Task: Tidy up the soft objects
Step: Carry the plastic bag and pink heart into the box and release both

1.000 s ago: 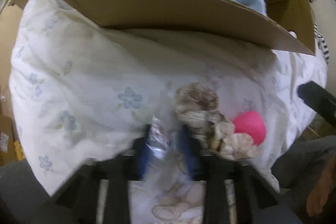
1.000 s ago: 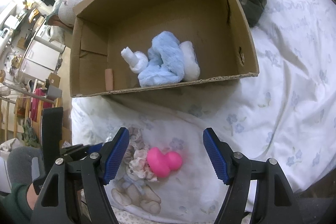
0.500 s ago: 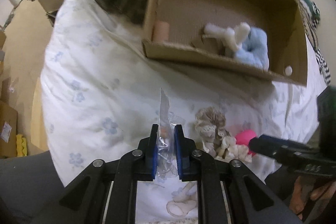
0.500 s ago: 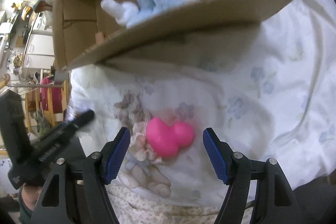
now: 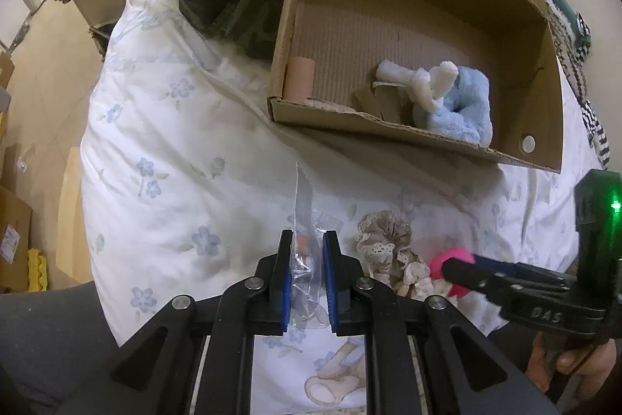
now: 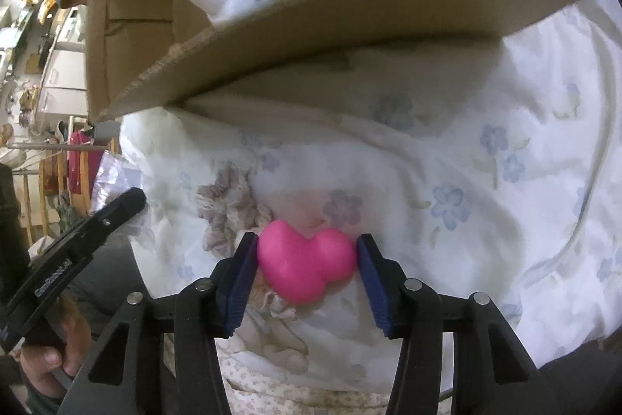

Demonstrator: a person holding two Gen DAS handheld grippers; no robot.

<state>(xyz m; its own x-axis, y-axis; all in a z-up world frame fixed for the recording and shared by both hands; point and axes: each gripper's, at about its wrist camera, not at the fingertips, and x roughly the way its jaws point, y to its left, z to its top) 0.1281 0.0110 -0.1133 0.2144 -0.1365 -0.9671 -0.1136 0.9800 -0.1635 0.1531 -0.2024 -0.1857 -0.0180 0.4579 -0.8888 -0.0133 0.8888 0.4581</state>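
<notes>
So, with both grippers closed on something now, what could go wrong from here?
1. The left gripper pinches only a thin clear plastic bag; it may slip out when lifted.
2. The right gripper squeezes the pink heart beside the lace scrunchie; the scrunchie could snag and drag along.
3. The cardboard box wall is close ahead, so the heart may hit it.
</notes>
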